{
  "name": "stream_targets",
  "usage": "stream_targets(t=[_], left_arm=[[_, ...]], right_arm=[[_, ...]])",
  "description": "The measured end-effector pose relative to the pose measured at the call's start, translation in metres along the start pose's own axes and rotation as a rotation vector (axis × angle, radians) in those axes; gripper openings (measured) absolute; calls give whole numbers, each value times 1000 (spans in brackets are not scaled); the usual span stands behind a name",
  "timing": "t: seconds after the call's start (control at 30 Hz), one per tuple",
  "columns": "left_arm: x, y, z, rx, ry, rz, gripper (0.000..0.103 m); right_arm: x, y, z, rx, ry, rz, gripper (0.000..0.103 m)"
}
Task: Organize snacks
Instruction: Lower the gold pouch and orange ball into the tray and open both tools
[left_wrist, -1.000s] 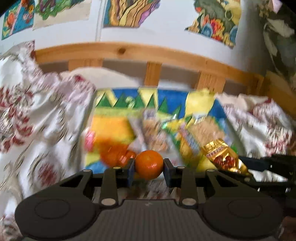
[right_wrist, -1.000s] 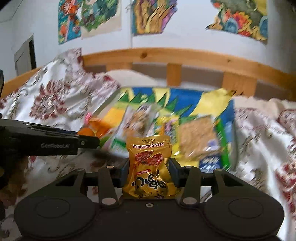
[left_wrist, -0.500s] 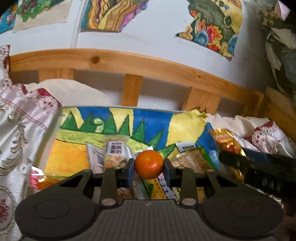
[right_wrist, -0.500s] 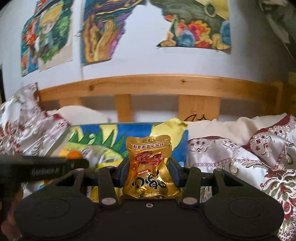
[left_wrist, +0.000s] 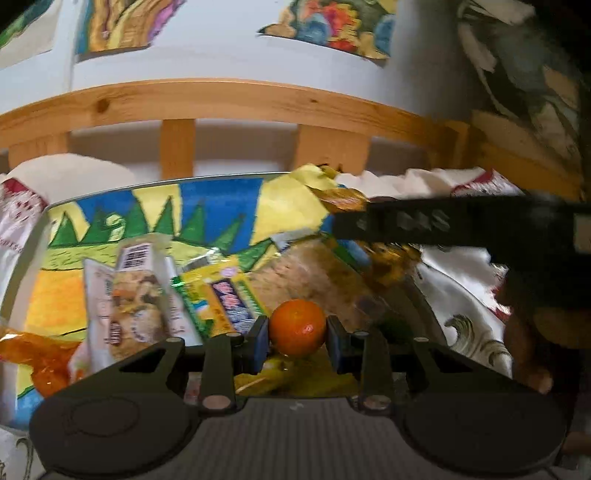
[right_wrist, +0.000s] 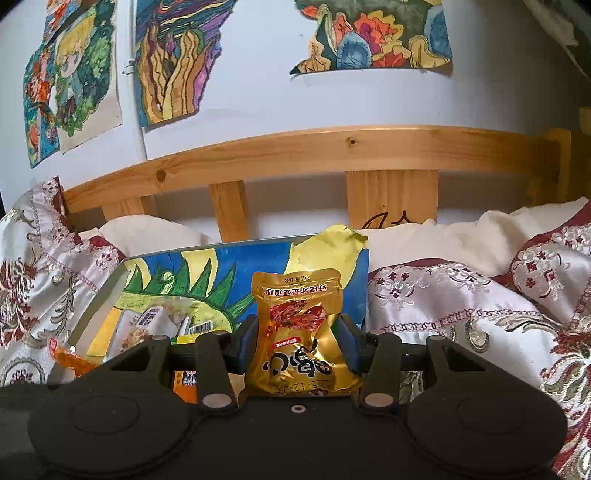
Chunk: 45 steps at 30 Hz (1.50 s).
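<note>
On a bed covered with a floral quilt (right_wrist: 461, 306), a tray (left_wrist: 221, 199) lined with a coloured drawing of green trees, blue sky and yellow ground lies before a wooden headboard (right_wrist: 332, 147). Left gripper (left_wrist: 297, 332): its blue pads are clamped on a small orange fruit (left_wrist: 297, 331), held over the near part of the tray. Beneath and beyond it, lying on the tray: a white snack packet (left_wrist: 133, 306), a yellow-green bar wrapper (left_wrist: 225, 299), a large brown cracker pack (left_wrist: 314, 280), and an orange translucent wrapper (left_wrist: 40, 354) at the tray's left edge. Right gripper (right_wrist: 297, 347): its pads are pressed on either side of a gold foil snack pouch (right_wrist: 295, 325), held upright with its print upside down, in front of the tray's right end. From the left wrist view the right gripper appears as a blurred black bar at the tray's right side. Coloured drawings (right_wrist: 173, 59) hang on the white wall above the headboard.
</note>
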<state>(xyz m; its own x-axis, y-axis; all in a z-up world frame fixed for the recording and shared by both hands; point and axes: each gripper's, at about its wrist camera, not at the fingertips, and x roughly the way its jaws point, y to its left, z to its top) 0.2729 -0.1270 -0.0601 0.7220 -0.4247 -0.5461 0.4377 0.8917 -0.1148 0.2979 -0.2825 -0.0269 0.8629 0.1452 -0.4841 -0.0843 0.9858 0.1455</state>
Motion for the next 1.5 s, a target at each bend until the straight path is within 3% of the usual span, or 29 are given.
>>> stream_targets(t=[0.63,0.8,1.37,1.5], left_arm=[[5,-34,-15,212,-27,-60,36],[6,-25,-15,151,-11,-57,40],[-5,-15,-19,138,-9,-9,56],[-12,-13,-19,131,-24,1,65]], right_arm=[[13,-12,3,39,18,13,48],[20,-11,5,29,35,15,48],[30,-6,2,30,65,-17,52],[27,-6,5,30,59,-18,53]])
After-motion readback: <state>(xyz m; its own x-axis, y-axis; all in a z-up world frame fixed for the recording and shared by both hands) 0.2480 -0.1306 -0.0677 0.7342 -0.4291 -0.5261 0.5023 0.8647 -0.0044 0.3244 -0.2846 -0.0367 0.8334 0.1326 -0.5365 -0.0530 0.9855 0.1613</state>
